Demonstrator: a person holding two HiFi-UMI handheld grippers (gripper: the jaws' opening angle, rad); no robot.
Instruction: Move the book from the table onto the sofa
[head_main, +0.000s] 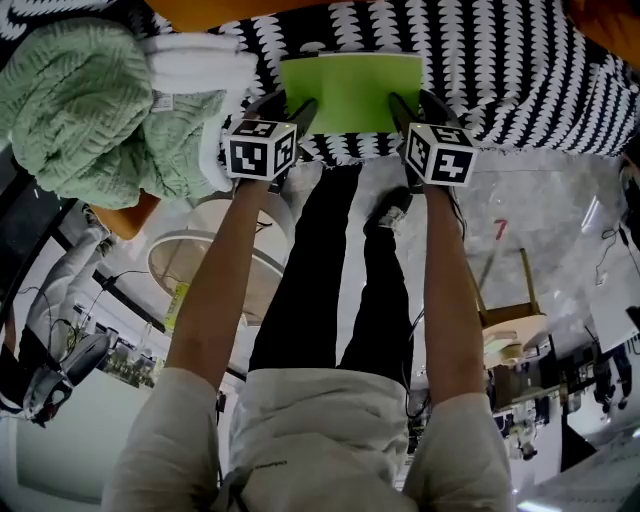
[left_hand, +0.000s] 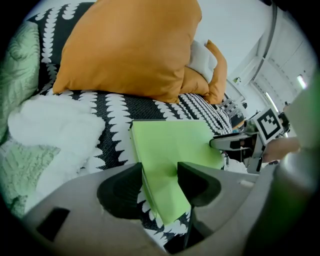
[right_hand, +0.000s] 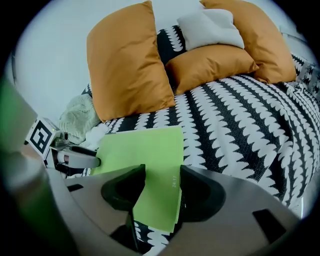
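Book (head_main: 350, 92) hangs over the sofa (head_main: 520, 70), pinched at near corners by our L gripper (head_main: 290, 108) & R gripper (head_main: 420, 108), so we reckon only set-down & release are left.

The book (right_hand: 145, 150) carries small white print, roughly "24-17", at lower centre of the right gripper view. The floor (head_main: 540, 200) bears a red "7", right of centre in the head view.

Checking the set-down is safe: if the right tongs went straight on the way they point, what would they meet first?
The black-and-white sofa cover, just beyond the green book the right tongs grip; nothing else seems to lie between, though depth is unclear.
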